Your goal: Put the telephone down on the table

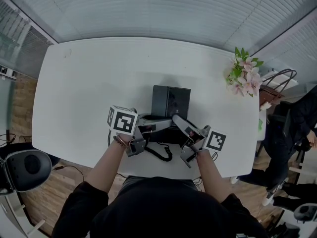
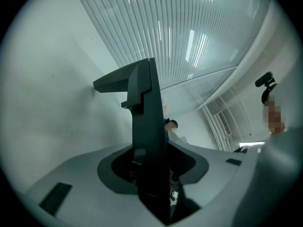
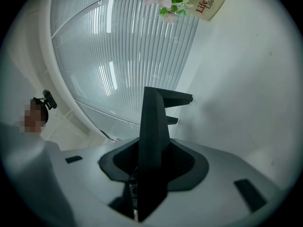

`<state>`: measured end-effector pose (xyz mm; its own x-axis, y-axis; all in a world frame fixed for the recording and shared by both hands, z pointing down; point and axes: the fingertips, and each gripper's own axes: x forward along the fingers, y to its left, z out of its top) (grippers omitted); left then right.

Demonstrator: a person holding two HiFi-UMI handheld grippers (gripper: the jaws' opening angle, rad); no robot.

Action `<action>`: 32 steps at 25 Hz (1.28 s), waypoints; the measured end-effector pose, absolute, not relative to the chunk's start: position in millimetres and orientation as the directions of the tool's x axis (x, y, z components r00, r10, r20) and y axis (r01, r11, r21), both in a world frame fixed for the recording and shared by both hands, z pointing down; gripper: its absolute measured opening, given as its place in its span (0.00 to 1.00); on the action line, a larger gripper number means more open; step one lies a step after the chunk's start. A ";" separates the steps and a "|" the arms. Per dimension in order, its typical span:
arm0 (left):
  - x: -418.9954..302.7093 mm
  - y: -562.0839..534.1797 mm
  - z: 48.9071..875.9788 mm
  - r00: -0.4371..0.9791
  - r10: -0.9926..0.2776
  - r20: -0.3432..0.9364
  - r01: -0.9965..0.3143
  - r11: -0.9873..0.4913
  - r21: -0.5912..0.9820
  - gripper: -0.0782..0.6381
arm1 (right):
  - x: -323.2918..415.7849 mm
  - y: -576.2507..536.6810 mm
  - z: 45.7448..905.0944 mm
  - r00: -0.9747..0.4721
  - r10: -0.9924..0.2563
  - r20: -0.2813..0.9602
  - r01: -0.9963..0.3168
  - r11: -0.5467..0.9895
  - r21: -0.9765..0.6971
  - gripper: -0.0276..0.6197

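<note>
The telephone point(image 1: 171, 102) looks like hard, smooth plastic, fairly light but lopsided with its coiled cord point(image 1: 159, 153) trailing, so its two side edges seem the safest places to hold. It sits between the left gripper point(image 1: 157, 126) and right gripper point(image 1: 181, 125), each clamped on one edge. Its body reaches ahead of them over the table point(image 1: 89, 83); I cannot tell whether it touches.

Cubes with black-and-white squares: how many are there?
2: one cube on the left gripper, the other on the right gripper, both gripping the telephone. None seems hidden.
</note>
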<state>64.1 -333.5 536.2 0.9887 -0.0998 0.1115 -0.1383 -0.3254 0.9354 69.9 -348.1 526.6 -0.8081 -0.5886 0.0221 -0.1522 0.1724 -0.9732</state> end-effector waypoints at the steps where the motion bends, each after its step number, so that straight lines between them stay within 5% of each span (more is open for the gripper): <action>1: 64.0 -333.5 536.8 0.988 -0.100 0.115 -0.141 -0.318 0.938 0.37 | 69.9 -348.2 527.1 -0.808 -0.589 0.024 -0.150 0.166 -0.975 0.30; 32: 63.6 -334.1 545.1 0.970 -0.130 0.205 -0.234 -0.276 0.932 0.41 | 77.8 -350.5 536.5 -0.776 -0.619 0.121 -0.271 0.154 -0.950 0.33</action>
